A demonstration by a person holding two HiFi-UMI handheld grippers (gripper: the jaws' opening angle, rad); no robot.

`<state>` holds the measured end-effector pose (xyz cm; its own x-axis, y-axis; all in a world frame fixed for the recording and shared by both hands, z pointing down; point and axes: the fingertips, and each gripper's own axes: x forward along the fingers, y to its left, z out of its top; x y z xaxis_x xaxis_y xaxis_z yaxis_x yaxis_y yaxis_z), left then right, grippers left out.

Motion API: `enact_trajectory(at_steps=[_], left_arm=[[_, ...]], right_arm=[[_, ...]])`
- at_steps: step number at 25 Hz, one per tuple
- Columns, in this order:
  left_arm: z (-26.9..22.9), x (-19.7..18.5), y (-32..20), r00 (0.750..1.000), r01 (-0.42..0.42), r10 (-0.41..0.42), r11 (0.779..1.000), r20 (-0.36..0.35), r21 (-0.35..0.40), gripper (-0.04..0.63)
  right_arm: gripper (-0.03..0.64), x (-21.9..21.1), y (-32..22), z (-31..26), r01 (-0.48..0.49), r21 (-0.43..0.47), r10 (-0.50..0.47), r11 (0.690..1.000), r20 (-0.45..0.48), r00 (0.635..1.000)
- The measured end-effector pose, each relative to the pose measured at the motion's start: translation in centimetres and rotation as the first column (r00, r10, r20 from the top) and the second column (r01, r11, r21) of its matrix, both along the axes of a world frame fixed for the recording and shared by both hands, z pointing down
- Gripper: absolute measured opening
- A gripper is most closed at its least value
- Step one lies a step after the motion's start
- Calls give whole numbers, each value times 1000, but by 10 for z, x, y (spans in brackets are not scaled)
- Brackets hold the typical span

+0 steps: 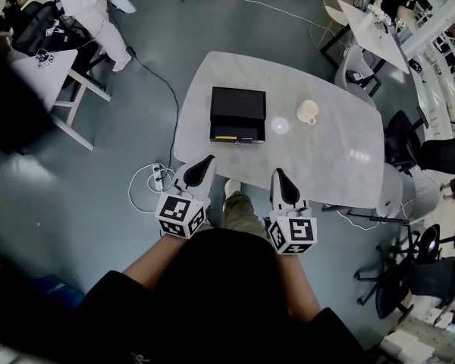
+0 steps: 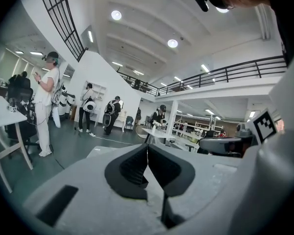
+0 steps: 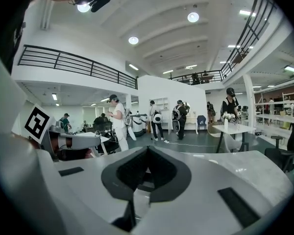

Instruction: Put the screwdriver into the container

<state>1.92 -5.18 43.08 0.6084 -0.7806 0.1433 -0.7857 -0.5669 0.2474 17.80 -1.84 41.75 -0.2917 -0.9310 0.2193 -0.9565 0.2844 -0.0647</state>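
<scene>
The person wore a black top (image 1: 212, 294) whose sleeves (image 1: 98, 302) stopped short of the forearms, olive trousers (image 1: 241, 214) and a pale shoe (image 1: 232, 188). The left gripper (image 1: 207, 161) and right gripper (image 1: 279, 174) had white bodies, tapered black jaw pads and near-end cubes (image 1: 181, 214) with black-and-white square markers.

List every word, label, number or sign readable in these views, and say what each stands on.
No readable text in any view.
Left marker cube: black-and-white square code patterns, no letters.
Right marker cube: the same kind of pattern.
Black container: no print visible.
Cup: no print visible.
Background room: any print there is too small to read.
</scene>
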Motion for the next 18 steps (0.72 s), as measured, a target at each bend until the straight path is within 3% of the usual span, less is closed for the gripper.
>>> enact_trajectory(at_steps=[18], left_arm=[[10,-8,-22,1000,12,-12,999,-9,-31,17]], right_arm=[[11,10,-30,-2,-34,-3,34,999,-10,999]])
